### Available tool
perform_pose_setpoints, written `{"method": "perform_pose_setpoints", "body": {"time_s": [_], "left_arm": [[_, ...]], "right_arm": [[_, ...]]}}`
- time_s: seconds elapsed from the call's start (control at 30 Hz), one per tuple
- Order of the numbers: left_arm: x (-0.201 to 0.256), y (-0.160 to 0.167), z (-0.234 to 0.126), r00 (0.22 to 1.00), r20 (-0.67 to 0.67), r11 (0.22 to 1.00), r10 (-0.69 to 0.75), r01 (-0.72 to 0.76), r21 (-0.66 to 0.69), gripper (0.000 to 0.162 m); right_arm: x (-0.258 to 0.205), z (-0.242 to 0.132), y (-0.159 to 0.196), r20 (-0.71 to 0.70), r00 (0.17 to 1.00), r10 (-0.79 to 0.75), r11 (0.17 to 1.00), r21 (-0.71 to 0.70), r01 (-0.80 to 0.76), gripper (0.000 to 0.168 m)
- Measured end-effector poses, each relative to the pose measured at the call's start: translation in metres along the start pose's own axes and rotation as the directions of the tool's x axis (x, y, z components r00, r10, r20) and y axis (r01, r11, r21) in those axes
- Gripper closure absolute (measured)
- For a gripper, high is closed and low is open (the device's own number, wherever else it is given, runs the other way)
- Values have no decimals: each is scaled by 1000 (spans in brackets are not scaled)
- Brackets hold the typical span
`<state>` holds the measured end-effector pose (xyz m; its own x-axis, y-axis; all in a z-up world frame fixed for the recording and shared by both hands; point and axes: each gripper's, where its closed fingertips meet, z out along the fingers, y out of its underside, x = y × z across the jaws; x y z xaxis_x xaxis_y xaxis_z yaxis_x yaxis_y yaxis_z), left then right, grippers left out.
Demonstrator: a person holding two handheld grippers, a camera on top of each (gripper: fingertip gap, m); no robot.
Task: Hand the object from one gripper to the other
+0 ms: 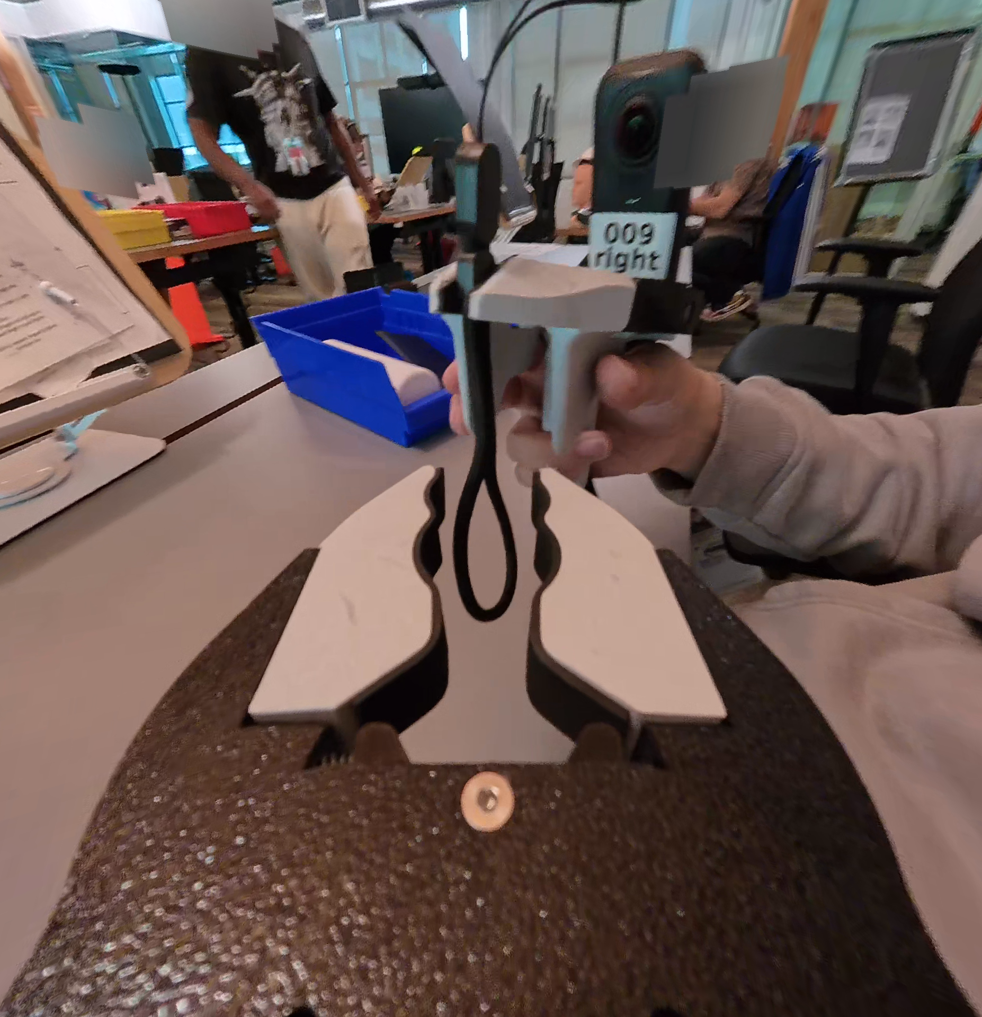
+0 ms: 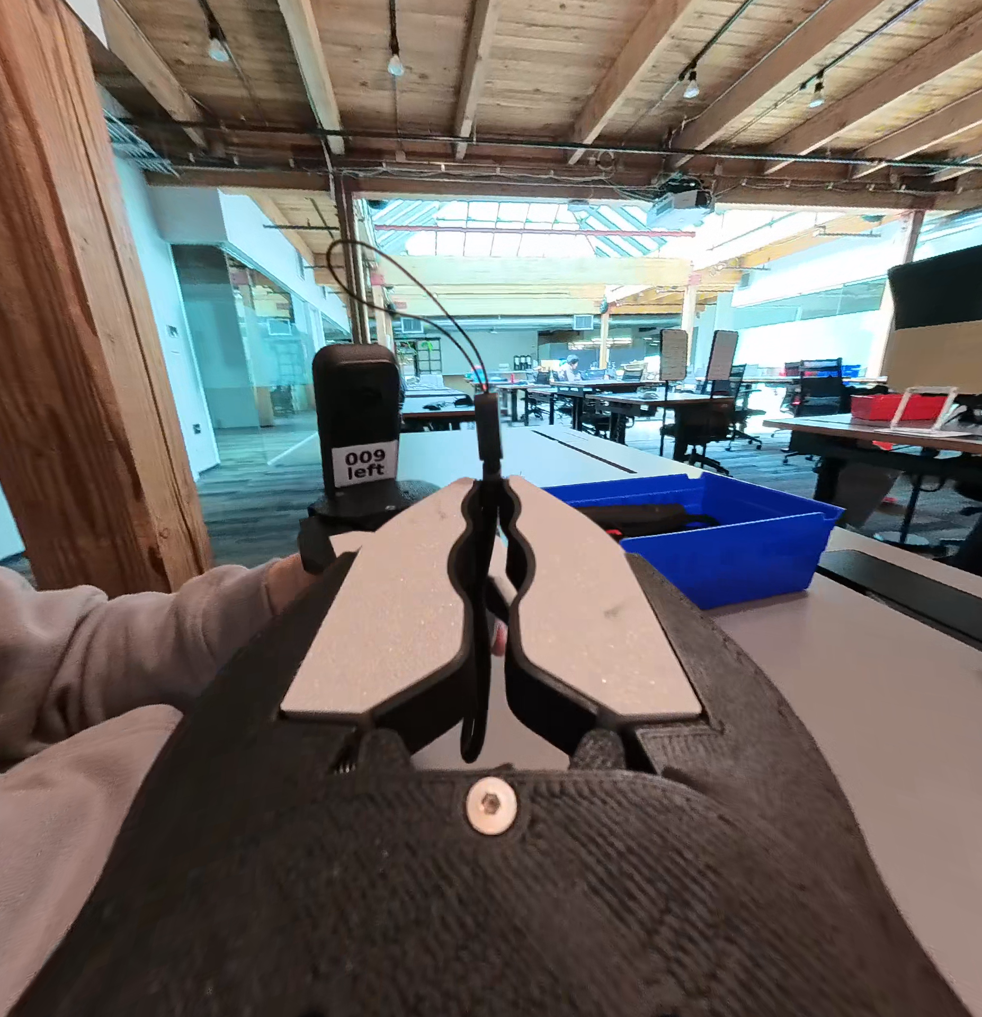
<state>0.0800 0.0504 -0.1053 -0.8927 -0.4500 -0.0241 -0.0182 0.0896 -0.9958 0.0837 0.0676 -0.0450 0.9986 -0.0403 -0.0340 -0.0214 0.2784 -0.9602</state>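
The object is a black strap [image 1: 482, 429] with a loop at its lower end, a small black block on top and thin cords above. My right gripper [image 2: 490, 484] is shut on the strap [image 2: 482, 578], which runs upright between its pads. In the left wrist view the right gripper [image 1: 469, 297] holds the strap from the side, in a person's hand. My left gripper [image 1: 486, 484] is open; the loop hangs in the gap between its fingers without touching them. In the right wrist view the left gripper's body [image 2: 318, 545] shows behind my left finger; its fingers are hidden.
A blue bin [image 1: 334, 374] with a white roll [image 1: 390, 374] stands on the grey table [image 1: 147, 550]; it also shows in the right wrist view [image 2: 753, 556]. A paper stand [image 1: 54, 308] is at the left, an office chair [image 1: 863, 341] at the right. A person [image 1: 301, 231] stands behind. A wooden pillar [image 2: 65, 330] stands at the left. The tips of one gripper are about 6 cm away from the tips of the other.
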Motion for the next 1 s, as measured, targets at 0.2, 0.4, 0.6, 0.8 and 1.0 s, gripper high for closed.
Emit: {"method": "perform_pose_setpoints", "body": {"time_s": [0.2, 0.4, 0.6, 0.8, 1.0], "left_arm": [[4, 10, 4, 999, -38, 998, -28, 26, -64, 160], [-5, 5, -5, 956, -95, 961, -276, 274, -33, 161], [-19, 6, -9, 948, -67, 949, -311, 313, 31, 142], [-6, 6, -2, 956, -114, 962, -271, 274, 10, 132], [2, 9, 3, 973, -118, 980, -200, 199, -13, 159]], "right_arm": [[3, -1, 4, -14, 999, -45, 999, -30, 45, 163], [14, -4, 14, -86, 969, -230, 967, -128, 218, 163], [2, 3, 14, -35, 991, -126, 989, -87, 122, 163], [-4, 5, 14, -4, 996, -86, 994, -71, 86, 162], [1, 5, 19, -22, 993, -118, 989, -88, 116, 163]]}}
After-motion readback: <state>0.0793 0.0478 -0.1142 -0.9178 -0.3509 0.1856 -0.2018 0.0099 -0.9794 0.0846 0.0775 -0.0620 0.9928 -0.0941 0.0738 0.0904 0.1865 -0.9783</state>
